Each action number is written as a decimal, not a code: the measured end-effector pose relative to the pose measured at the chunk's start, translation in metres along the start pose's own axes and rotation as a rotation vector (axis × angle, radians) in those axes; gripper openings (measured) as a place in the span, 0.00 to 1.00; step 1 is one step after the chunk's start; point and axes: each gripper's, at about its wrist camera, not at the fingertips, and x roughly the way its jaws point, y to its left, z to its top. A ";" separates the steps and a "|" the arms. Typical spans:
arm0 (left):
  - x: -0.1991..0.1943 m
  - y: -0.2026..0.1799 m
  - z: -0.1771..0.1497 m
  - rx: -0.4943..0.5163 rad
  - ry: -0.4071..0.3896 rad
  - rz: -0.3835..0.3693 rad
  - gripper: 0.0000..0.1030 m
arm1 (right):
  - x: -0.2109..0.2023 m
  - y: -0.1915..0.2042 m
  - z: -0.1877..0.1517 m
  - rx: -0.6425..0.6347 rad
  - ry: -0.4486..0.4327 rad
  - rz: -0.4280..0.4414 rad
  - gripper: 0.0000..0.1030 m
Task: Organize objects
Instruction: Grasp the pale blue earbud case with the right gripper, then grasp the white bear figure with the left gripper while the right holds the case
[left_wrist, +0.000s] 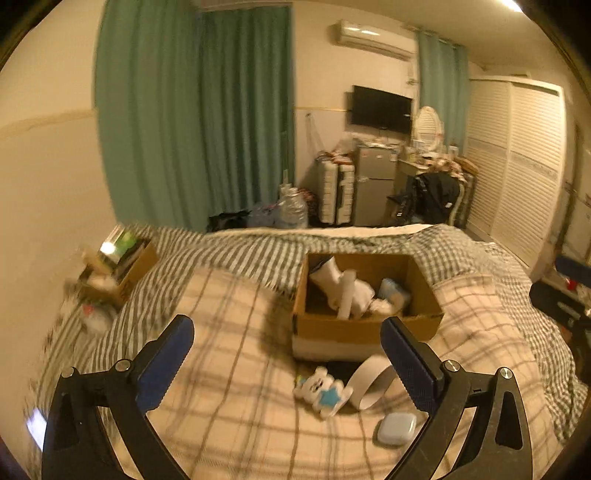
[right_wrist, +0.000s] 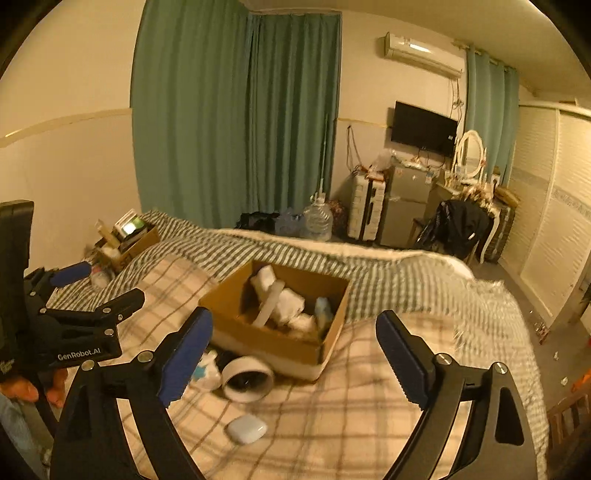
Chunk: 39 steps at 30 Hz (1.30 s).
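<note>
A cardboard box (left_wrist: 369, 328) (right_wrist: 273, 341) sits on the plaid blanket and holds white items and a pale blue pack. In front of it lie a white-and-blue bear toy (left_wrist: 323, 393) (right_wrist: 207, 371), a white tape roll (left_wrist: 369, 382) (right_wrist: 248, 380) and a small white case (left_wrist: 397, 429) (right_wrist: 246, 428). My left gripper (left_wrist: 288, 350) is open and empty, above the blanket near these items; it also shows at the left of the right wrist view (right_wrist: 107, 286). My right gripper (right_wrist: 295, 339) is open and empty, above the blanket in front of the box.
A second cardboard box (left_wrist: 122, 271) (right_wrist: 129, 240) with clutter sits at the bed's far left by the wall. Beyond the bed are green curtains (left_wrist: 192, 110), a water jug (right_wrist: 317, 218), a suitcase (right_wrist: 367, 206), a small fridge (left_wrist: 375, 184) and a white wardrobe (left_wrist: 517, 166).
</note>
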 end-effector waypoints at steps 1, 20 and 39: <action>0.005 0.002 -0.011 -0.021 0.015 -0.005 1.00 | 0.007 0.003 -0.009 0.005 0.011 0.010 0.87; 0.079 0.006 -0.093 0.053 0.213 0.066 1.00 | 0.158 0.037 -0.135 -0.024 0.462 0.070 0.87; 0.122 -0.019 -0.083 0.105 0.345 -0.035 1.00 | 0.140 0.011 -0.098 -0.058 0.419 0.052 0.56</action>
